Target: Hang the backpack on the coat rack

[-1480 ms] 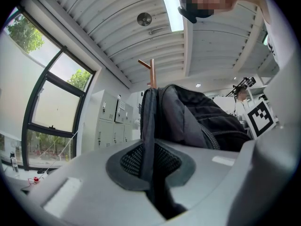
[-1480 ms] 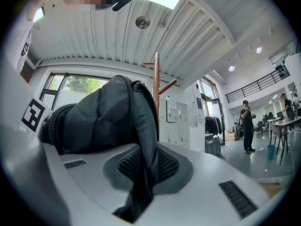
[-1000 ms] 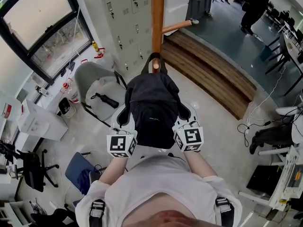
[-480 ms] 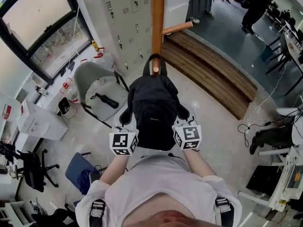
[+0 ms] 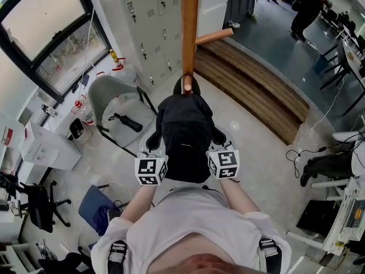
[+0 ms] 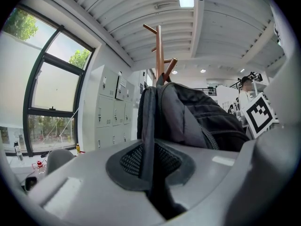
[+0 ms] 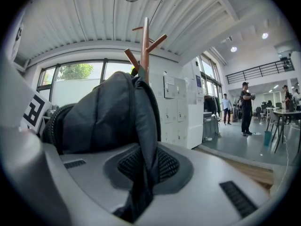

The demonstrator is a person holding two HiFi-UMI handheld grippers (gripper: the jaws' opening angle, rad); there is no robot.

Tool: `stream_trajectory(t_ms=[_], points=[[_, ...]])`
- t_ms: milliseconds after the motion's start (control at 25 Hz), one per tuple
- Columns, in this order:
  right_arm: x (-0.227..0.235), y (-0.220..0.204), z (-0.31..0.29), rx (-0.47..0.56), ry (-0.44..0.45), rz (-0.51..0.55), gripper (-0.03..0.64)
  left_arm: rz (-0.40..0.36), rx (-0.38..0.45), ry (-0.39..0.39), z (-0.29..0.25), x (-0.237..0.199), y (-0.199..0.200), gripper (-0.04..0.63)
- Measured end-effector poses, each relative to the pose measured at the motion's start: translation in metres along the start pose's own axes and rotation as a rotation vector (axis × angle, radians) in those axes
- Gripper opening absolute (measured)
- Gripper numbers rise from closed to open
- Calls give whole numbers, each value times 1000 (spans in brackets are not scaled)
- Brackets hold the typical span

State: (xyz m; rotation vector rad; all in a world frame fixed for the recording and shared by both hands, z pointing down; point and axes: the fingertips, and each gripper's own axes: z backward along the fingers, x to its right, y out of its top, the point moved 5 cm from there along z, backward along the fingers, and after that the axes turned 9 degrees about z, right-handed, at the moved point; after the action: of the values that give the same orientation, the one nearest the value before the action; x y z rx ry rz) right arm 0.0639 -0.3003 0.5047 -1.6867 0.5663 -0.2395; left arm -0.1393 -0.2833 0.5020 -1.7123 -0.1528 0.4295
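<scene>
A black backpack point(image 5: 183, 130) hangs in front of me against the wooden coat rack point(image 5: 189, 21). Its top loop sits around the end of a peg point(image 5: 187, 85). My left gripper point(image 5: 151, 148) is shut on the backpack's left shoulder strap point(image 6: 148, 140), and my right gripper point(image 5: 219, 146) is shut on the right strap point(image 7: 146, 168). In the left gripper view the pack point(image 6: 197, 117) bulges to the right of the strap, with the rack point(image 6: 160, 51) behind it. The right gripper view shows the pack point(image 7: 103, 112) to the left, under the rack's pegs point(image 7: 145, 41).
A grey chair point(image 5: 117, 110) with a dark object on it stands left of the rack. White lockers point(image 5: 148, 21) line the wall behind. A wooden step point(image 5: 256, 90) runs to the right, and people stand beyond point(image 5: 308, 7). Cables point(image 5: 302, 147) lie on the floor at right.
Both grippers and the backpack have sunk a little. The top loop now sits lower around the peg's end, and the pack hangs closer to the pole.
</scene>
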Motion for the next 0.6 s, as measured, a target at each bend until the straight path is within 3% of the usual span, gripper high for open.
stream_trajectory(t_ms=[320, 600], points=[[2, -8, -8, -40, -5, 8, 34, 12, -37, 4, -13, -8, -14, 37], [7, -14, -13, -64, -3, 6, 35, -26, -59, 17, -23, -9, -23, 37]])
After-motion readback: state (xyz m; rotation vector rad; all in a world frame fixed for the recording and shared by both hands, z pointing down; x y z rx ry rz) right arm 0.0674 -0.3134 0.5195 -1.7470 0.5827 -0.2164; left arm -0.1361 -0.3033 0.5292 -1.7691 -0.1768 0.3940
